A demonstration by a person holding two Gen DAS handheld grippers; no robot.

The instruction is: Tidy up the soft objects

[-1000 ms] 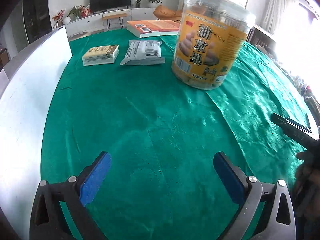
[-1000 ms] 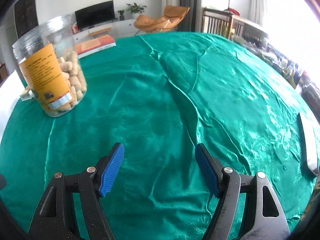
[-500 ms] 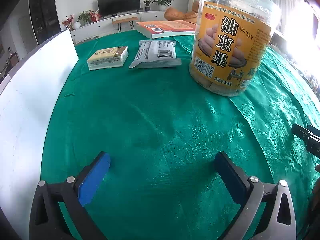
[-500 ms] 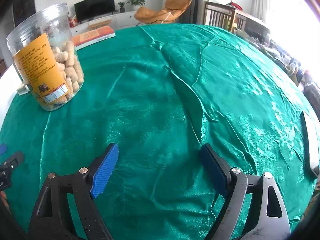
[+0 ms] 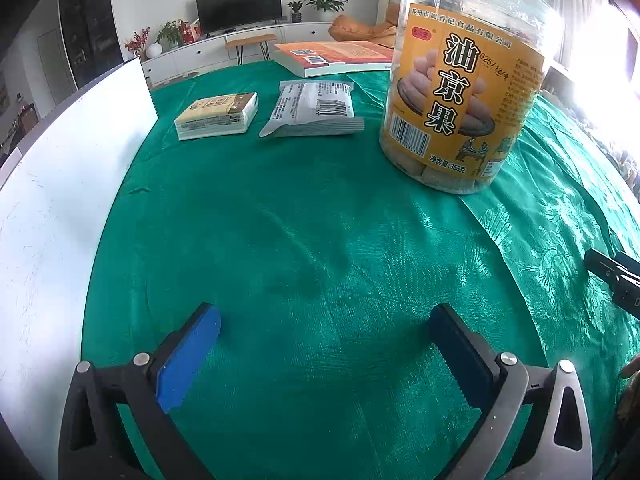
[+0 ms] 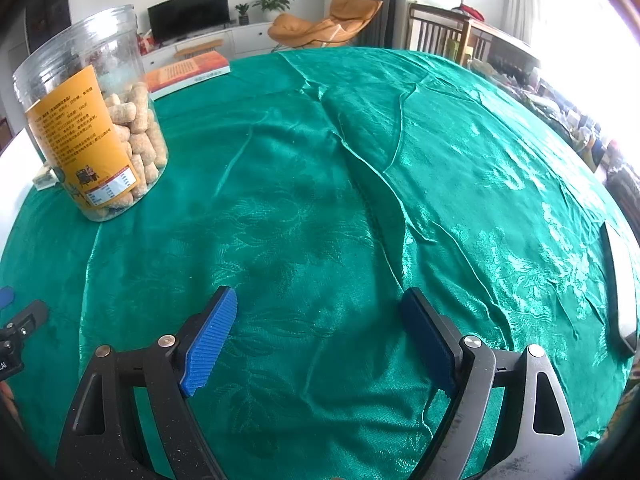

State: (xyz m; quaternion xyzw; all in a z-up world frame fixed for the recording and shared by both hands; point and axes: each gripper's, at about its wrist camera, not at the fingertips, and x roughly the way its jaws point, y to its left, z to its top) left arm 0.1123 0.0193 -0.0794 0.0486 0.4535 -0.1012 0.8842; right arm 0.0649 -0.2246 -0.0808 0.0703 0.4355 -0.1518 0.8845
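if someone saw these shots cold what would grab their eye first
Probably the tall clear snack jar with its orange label, standing upright on the green tablecloth ahead and right of the open left gripper. Beyond it lie a tissue pack and a grey pouch side by side. The right gripper is open over bare cloth.

Home living room. Upper left of the left-wrist frame: flat television (image 5: 239, 5) on long white cabinet (image 5: 224, 50), potted plants (image 5: 325, 0). Orange lounge chair (image 6: 320, 24) upper centre, right-wrist frame. Green-clothed table (image 5: 320, 240) fills the foreground.
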